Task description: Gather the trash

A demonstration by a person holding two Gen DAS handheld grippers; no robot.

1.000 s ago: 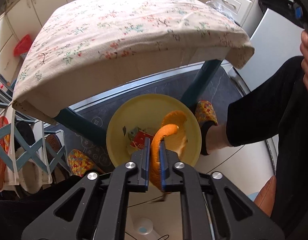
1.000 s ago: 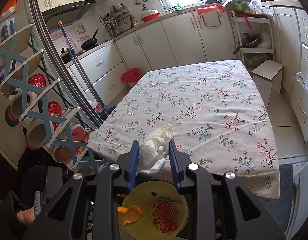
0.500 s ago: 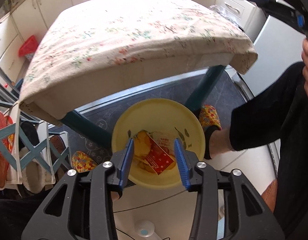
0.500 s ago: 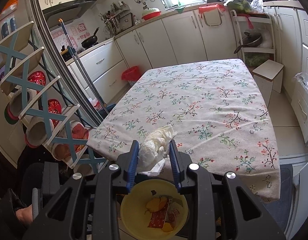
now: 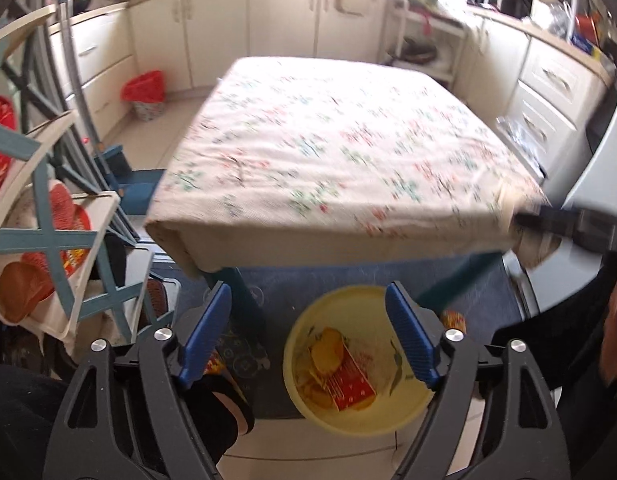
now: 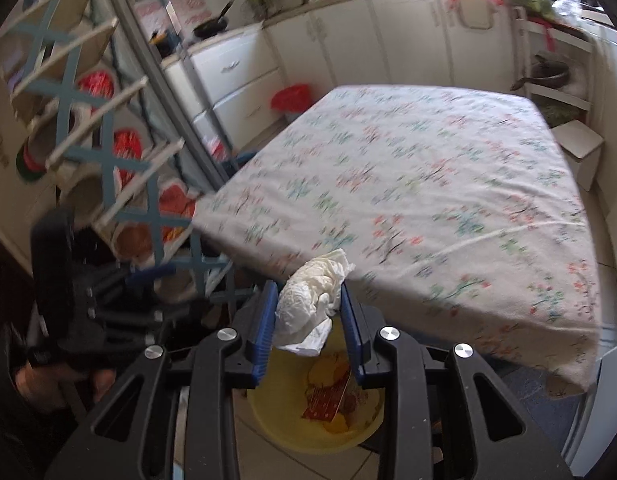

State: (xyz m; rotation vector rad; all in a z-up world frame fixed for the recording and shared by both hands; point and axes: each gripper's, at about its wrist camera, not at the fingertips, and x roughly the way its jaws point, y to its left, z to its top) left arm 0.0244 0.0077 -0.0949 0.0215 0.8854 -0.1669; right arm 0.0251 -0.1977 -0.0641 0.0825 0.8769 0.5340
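Left claw [image 5: 308, 332]: spread wide, nothing between its two blue pads, held above and in front of one round yellow plastic basin [image 5: 360, 416] on the floor. Right claw [image 6: 308, 320]: closed on one crumpled white paper tissue [image 6: 312, 304], pinched between its two blue pads, directly over the same basin [image 6: 268, 412]. Inside the basin: several pieces of orange peel [image 5: 324, 354], too jumbled to count, and one red printed wrapper [image 5: 352, 384]. Beyond both claws: one counter under a floral tablecloth [image 6: 428, 184], its top bare. Farther back: one red-lined waste bin [image 5: 145, 92] beside white kitchen cabinets [image 5: 284, 28]. To the left: one blue cross-braced shoe rack [image 6: 88, 148].
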